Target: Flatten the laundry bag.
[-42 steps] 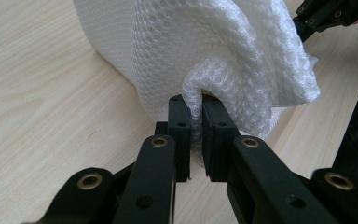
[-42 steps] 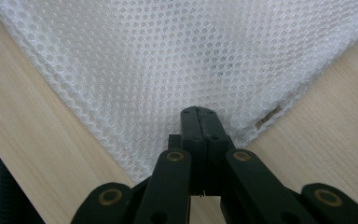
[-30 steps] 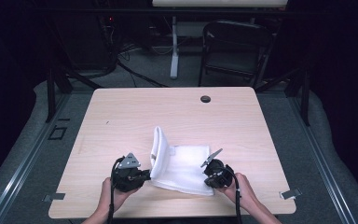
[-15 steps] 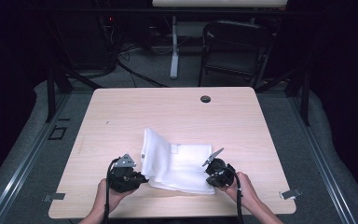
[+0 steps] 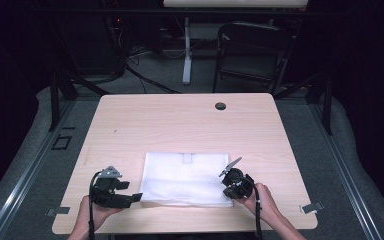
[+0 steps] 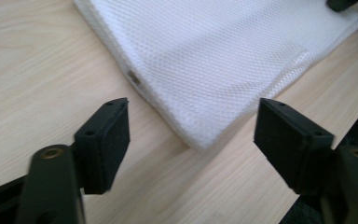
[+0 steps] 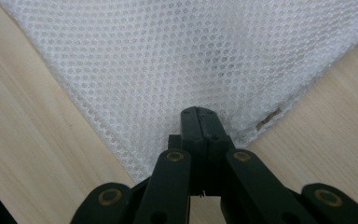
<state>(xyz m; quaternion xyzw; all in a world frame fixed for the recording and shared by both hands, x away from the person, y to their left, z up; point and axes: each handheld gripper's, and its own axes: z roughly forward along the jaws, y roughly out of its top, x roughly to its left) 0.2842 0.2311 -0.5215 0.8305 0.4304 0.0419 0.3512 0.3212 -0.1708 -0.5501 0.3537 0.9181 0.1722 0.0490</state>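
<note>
A white mesh cloth (image 5: pixel 185 177) (image 6: pixel 214 56) (image 7: pixel 168 56) lies flat as a rectangle on the near half of the wooden table (image 5: pixel 180 120). My left gripper (image 5: pixel 135 196) (image 6: pixel 191 135) sits just off the cloth's near-left corner. Its jaws have just been opening; they stand wide apart, the corner lies between them on the table, and neither pad touches it. My right gripper (image 5: pixel 228 192) (image 7: pixel 198 116) is at the near-right corner, its jaws shut together on the cloth, which puckers beside them.
A dark grommet hole (image 5: pixel 220 106) sits near the table's far edge. A folding chair (image 5: pixel 250 50) and a white stand (image 5: pixel 186 55) are on the floor beyond the table. A person's hands hold both grippers at the table's near edge.
The cloth's left part stood lifted and folded over; now it lies spread flat. My left gripper has moved left, let the cloth go and opened. The right gripper has stayed put.
</note>
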